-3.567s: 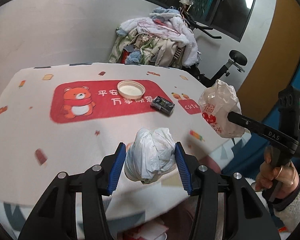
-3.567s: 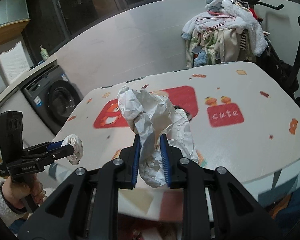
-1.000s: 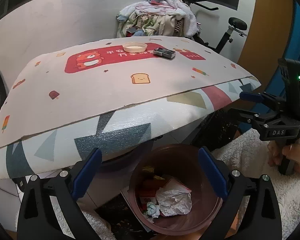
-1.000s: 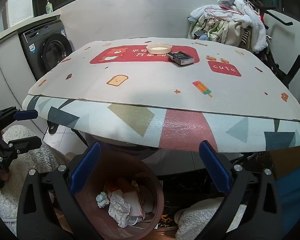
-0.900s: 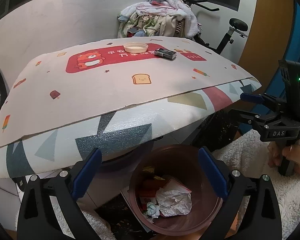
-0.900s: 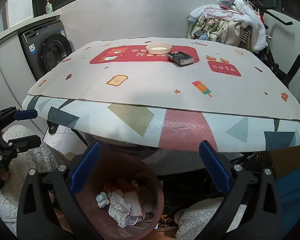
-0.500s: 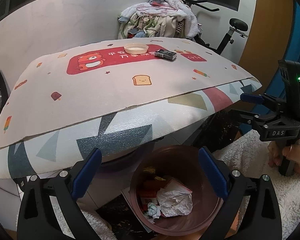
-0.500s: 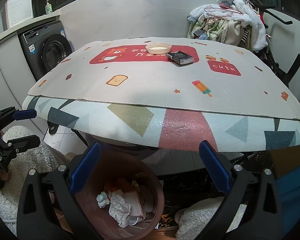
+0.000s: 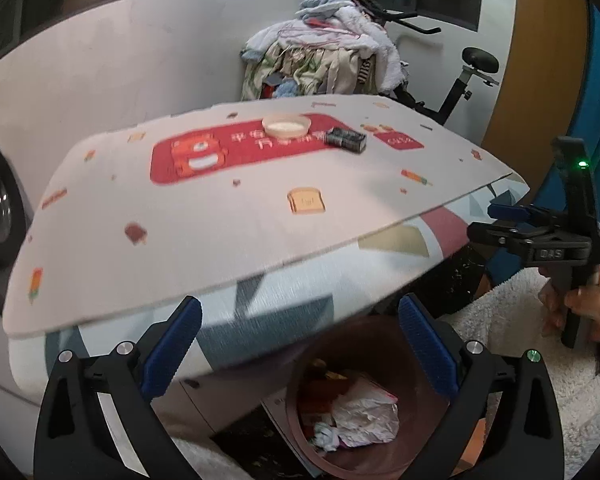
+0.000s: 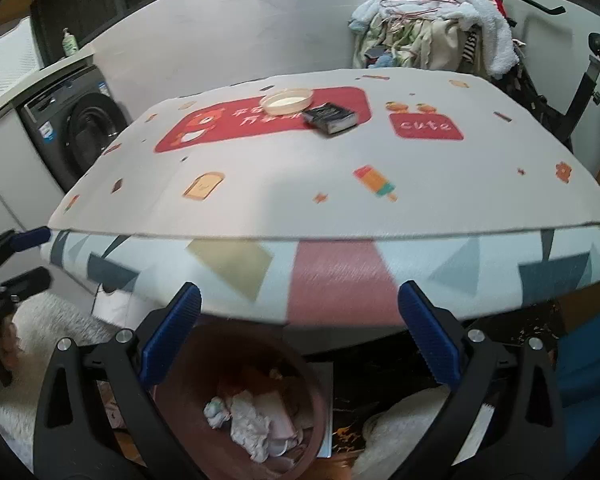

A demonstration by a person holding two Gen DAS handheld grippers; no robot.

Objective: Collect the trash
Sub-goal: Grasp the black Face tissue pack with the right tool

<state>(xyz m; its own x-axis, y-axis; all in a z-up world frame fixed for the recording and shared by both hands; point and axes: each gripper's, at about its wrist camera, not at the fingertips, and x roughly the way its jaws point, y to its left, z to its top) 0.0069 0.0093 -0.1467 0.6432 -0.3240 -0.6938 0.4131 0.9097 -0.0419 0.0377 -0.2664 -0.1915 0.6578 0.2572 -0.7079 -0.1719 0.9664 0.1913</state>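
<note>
Both tools, left tool [image 9: 298,342] and right tool [image 10: 299,330], gape empty above the round brown plastic bin [image 10: 300,384] holding crumpled paper [image 10: 250,424]; beyond it, a black box [image 10: 330,117] and round white lid [image 10: 287,101] wait on the bench [image 10: 440,184].

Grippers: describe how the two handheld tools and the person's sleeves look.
Both grippers are matte black plastic frames with silver screws and ribbed blue pads on the fingers. The right gripper, seen from the left one, carries the white letters DAS and a green light on its upright block. A fluffy white sleeve shows beneath it.
</note>
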